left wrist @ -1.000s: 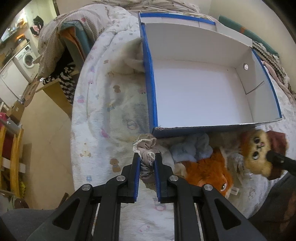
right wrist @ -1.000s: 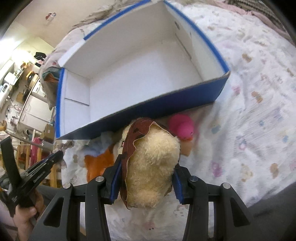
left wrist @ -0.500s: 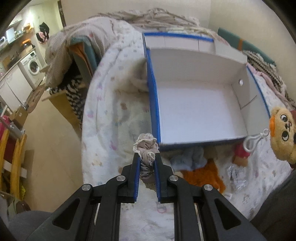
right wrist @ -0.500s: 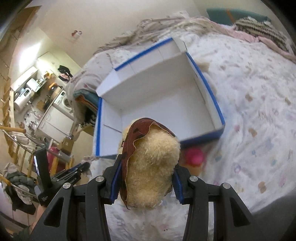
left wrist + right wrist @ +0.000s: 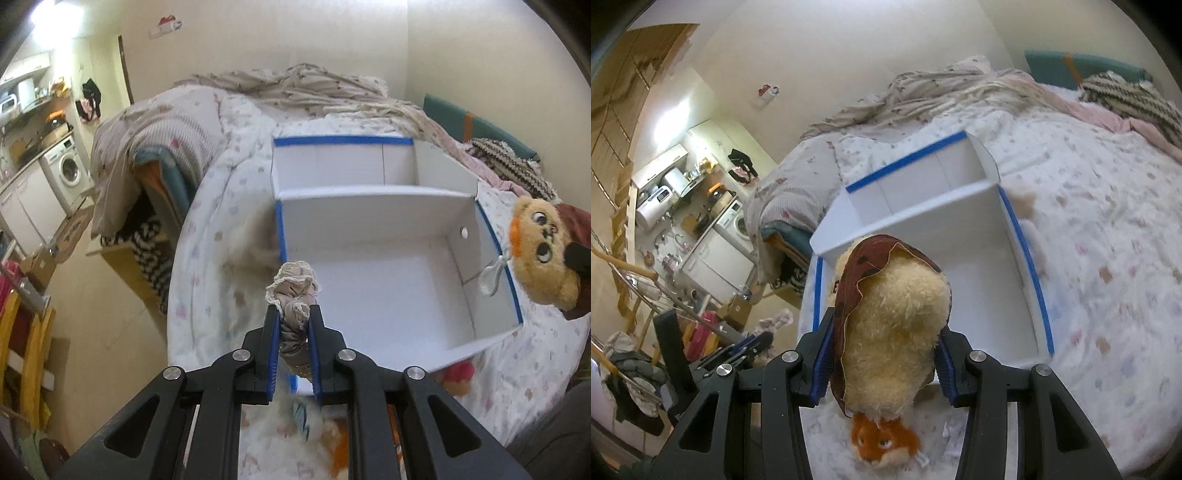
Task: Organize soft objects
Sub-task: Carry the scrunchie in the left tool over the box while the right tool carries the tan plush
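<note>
My left gripper [image 5: 293,319] is shut on a beige lace-trimmed scrunchie [image 5: 295,291], held in the air over the near left corner of the white box with blue edges [image 5: 376,273]. My right gripper [image 5: 882,332] is shut on a yellow plush toy with a brown cape [image 5: 894,317], lifted above the box [image 5: 982,258]; in the left wrist view the same plush toy [image 5: 543,251] hangs at the right, face showing. An orange fox plush [image 5: 882,439] lies on the bed below it. The box is empty inside.
The box sits on a bed with a patterned white quilt [image 5: 1108,258]. A pink toy [image 5: 458,373] and other soft items lie by the box's near wall. Rumpled blankets [image 5: 303,85] pile at the bed's far end. A washing machine [image 5: 66,173] and shelves stand left.
Both grippers have risen from the bed with their items, the scrunchie and the yellow plush. The box and the toys on the quilt now appear lower and farther away.
</note>
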`<move>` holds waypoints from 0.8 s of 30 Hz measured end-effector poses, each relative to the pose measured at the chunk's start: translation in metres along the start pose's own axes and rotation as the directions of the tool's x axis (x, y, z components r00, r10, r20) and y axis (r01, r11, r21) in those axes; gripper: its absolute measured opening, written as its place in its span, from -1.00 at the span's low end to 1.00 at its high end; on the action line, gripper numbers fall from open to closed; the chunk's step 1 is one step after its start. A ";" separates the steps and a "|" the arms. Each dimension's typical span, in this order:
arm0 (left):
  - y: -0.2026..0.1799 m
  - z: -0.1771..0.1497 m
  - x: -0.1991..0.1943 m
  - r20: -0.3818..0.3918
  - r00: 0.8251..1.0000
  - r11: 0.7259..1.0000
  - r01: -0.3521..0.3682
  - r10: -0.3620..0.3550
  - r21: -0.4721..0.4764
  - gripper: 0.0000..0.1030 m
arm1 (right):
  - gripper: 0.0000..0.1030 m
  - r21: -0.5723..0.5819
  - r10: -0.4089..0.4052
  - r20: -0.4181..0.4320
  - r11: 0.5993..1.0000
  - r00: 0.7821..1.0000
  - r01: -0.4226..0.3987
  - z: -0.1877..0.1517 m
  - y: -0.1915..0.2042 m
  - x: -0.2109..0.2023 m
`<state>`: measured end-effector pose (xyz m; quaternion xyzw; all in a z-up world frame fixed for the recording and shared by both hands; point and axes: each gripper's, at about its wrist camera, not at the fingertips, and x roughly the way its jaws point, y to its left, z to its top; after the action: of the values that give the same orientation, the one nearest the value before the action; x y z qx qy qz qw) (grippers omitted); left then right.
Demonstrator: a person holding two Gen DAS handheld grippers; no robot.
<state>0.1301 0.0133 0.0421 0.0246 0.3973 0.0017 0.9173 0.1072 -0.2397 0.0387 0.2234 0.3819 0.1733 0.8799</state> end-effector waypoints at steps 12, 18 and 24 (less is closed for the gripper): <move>-0.026 0.036 0.064 -0.028 1.000 1.000 0.011 -0.011 0.002 -0.75 | -0.04 -0.023 0.009 -0.088 1.000 0.996 -0.011 0.041 -0.003 0.083; -0.039 0.030 0.107 -0.071 0.997 0.999 -0.002 0.005 0.036 -0.75 | -0.03 -0.031 -0.051 -0.153 0.998 0.987 0.047 0.029 -0.019 0.130; -0.045 0.022 0.139 -0.111 0.994 0.999 0.004 -0.001 0.032 -0.75 | -0.02 -0.052 -0.101 -0.248 0.995 0.963 0.091 0.014 -0.032 0.166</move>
<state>0.2405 -0.0299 -0.0463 0.0387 0.4479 -0.0043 0.8932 0.2299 -0.1917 -0.0681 0.1633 0.4968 0.1650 0.8362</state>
